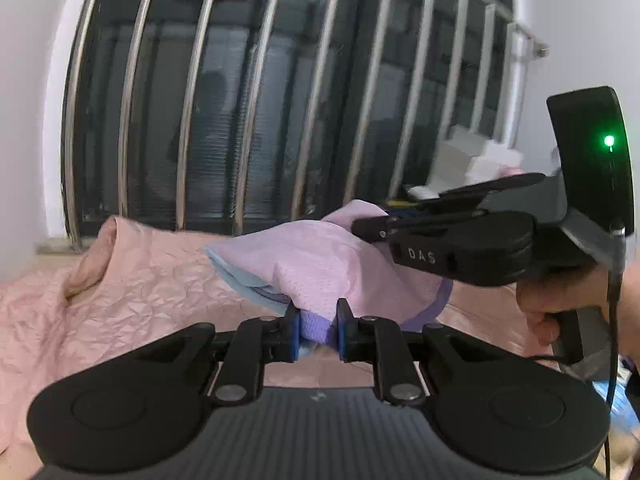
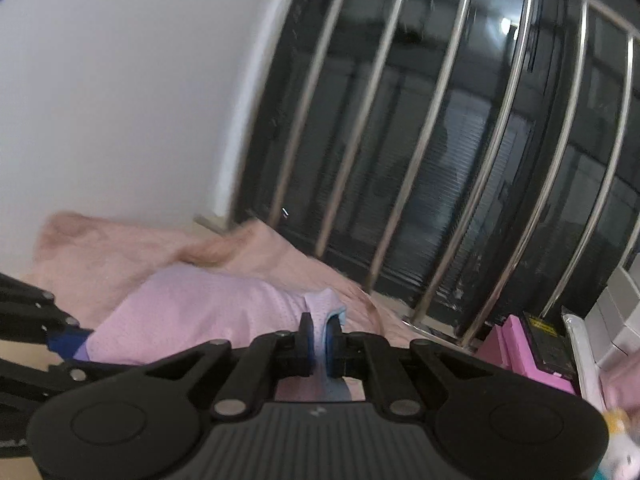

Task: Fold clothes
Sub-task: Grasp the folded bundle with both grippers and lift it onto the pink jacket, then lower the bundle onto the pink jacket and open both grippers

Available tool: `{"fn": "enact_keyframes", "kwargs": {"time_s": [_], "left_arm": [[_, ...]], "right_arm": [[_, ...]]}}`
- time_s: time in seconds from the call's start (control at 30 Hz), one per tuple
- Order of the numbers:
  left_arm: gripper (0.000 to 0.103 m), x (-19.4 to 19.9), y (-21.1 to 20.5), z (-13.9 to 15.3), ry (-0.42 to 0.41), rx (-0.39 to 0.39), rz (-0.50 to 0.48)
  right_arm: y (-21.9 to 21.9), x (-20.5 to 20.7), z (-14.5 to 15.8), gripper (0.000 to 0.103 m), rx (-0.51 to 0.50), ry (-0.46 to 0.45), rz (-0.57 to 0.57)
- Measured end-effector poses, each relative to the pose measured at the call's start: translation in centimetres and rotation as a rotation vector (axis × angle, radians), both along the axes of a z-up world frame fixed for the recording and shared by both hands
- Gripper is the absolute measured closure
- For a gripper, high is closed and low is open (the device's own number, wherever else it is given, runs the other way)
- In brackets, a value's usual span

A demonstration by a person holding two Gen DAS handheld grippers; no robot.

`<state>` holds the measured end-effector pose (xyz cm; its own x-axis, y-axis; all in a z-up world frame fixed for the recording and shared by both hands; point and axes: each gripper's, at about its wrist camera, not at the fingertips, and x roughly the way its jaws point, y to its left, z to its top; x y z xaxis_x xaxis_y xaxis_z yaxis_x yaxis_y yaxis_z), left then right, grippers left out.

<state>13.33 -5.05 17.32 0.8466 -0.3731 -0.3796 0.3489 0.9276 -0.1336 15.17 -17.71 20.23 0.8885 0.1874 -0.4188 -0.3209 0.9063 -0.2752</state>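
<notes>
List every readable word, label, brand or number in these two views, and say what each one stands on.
"DAS": pale raised letters on the black body of the right claw, seen in the left wrist view.
Yellow label on the black box beside the pink box: too small and blurred to read.
Small pale mark on each claw's ribbed base: unreadable.

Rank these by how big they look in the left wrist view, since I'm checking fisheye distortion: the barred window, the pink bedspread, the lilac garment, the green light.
1. barred window
2. pink bedspread
3. lilac garment, though it sits nearer the camera, so its true size is unsure
4. green light
</notes>
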Motion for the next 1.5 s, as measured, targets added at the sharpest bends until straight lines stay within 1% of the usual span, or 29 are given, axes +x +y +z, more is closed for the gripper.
{"fn": "enact_keyframes", "kwargs": {"time_s": [0.13, 0.2, 0.3, 0.33, 0.37, 0.4, 0.43, 0.5, 0.53, 0.63, 0.67, 0.7, 0.73, 0.77, 0.8, 0.83, 0.9, 0.97, 1.07, 1.13, 1.17, 1.23, 1.27, 1.3, 1.33, 1.37, 1.4, 1.47, 1.5], "left_arm": [[0.087, 7.8, -1.4, -4.3, 0.12, 0.048, 0.025], [0.084, 10.7, -2.0, -7.8, 0.18, 0.067, 0.028], [0.079, 13.7, -1.2, -12.7, 0.34, 0.092, 0.053], [0.076, 14.0, -0.2, -13.3, 0.378, 0.073, 0.051], [0.066, 13.7, 1.1, -13.2, 0.372, 0.023, 0.045], [0.057, 13.3, 2.5, -13.0, 0.365, -0.027, 0.038], [0.054, 12.8, 3.9, -12.5, 0.349, -0.062, 0.04], [0.054, 11.9, 5.2, -11.7, 0.322, -0.079, 0.035], [0.054, 11.6, 5.4, -11.5, 0.312, -0.075, 0.037], [0.055, 11.7, 4.4, -12.3, 0.333, -0.071, 0.034], [0.059, 11.8, 3.7, -12.7, 0.343, -0.064, 0.023], [0.059, 11.4, 3.1, -12.9, 0.334, -0.054, 0.01], [0.062, 10.9, 2.4, -13.3, 0.304, -0.036, -0.012], [0.075, 10.7, 2.0, -13.6, 0.29, -0.007, -0.004], [0.101, 10.4, 1.6, -13.8, 0.276, 0.022, 0.005], [0.103, 11.0, 1.6, -14.4, 0.316, 0.056, 0.033], [0.103, 11.4, 2.6, -15.3, 0.387, 0.043, 0.061], [0.103, 10.7, 3.7, -14.9, 0.382, 0.017, 0.065], [0.097, 9.8, 5.1, -13.8, 0.364, -0.03, 0.063], [0.069, 9.7, 5.1, -12.9, 0.348, -0.085, 0.055], [0.049, 10.1, 4.8, -12.6, 0.348, -0.125, 0.065], [0.049, 11.5, 3.9, -12.7, 0.372, -0.184, 0.103], [0.052, 12.3, 3.5, -12.9, 0.393, -0.208, 0.128], [0.068, 13.0, 3.0, -13.4, 0.416, -0.204, 0.159], [0.076, 13.4, 2.5, -13.9, 0.42, -0.159, 0.167], [0.088, 13.7, 2.1, -14.5, 0.423, -0.112, 0.175], [0.095, 13.4, 1.7, -14.8, 0.391, -0.062, 0.171], [0.095, 12.6, 1.8, -15.0, 0.339, 0.019, 0.173], [0.094, 12.4, 2.1, -15.1, 0.334, 0.014, 0.178]], "right_arm": [[-1.2, 8.8, -4.3, 0.098, 0.014, 0.099, -0.039], [-1.5, 12.8, -7.9, 0.098, 0.027, 0.18, -0.051], [-2.1, 17.3, -14.4, 0.09, 0.028, 0.351, -0.072], [-2.3, 17.5, -15.4, 0.09, 0.04, 0.385, -0.081], [-2.6, 17.6, -16.4, 0.088, 0.051, 0.418, -0.091], [-3.2, 16.8, -16.4, 0.084, 0.077, 0.398, -0.086], [-3.7, 15.6, -15.9, 0.071, 0.107, 0.353, -0.09], [-4.2, 13.3, -14.9, 0.054, 0.114, 0.296, -0.1], [-4.4, 12.3, -14.5, 0.054, 0.113, 0.279, -0.094], [-4.0, 10.7, -14.7, 0.058, 0.159, 0.333, -0.035], [-3.8, 10.5, -15.1, 0.061, 0.164, 0.35, -0.012], [-3.4, 10.3, -15.7, 0.07, 0.153, 0.365, -0.005], [-3.2, 9.9, -16.2, 0.071, 0.142, 0.374, -0.012], [-3.1, 9.8, -16.7, 0.071, 0.138, 0.379, -0.016], [-3.1, 9.5, -16.9, 0.073, 0.146, 0.38, -0.013], [-3.2, 9.3, -17.4, 0.083, 0.157, 0.385, -0.015], [-3.3, 9.6, -18.1, 0.095, 0.154, 0.396, -0.022], [-3.7, 9.2, -18.2, 0.095, 0.162, 0.385, -0.022], [-4.5, 7.5, -16.8, 0.089, 0.206, 0.334, 0.01], [-5.4, 6.5, -15.3, 0.073, 0.27, 0.289, 0.036], [-5.8, 6.7, -14.8, 0.07, 0.287, 0.279, 0.018], [-6.0, 7.9, -14.8, 0.07, 0.257, 0.272, -0.045], [-6.1, 8.8, -15.2, 0.07, 0.25, 0.286, -0.082], [-6.2, 9.3, -15.7, 0.07, 0.255, 0.305, -0.096], [-6.4, 9.8, -16.3, 0.071, 0.261, 0.323, -0.108], [-6.5, 10.3, -16.8, 0.071, 0.267, 0.341, -0.12], [-6.4, 10.5, -17.1, 0.071, 0.274, 0.348, -0.125], [-5.9, 10.2, -17.8, 0.071, 0.275, 0.354, -0.102], [-5.6, 10.1, -18.1, 0.071, 0.276, 0.358, -0.09]]}}
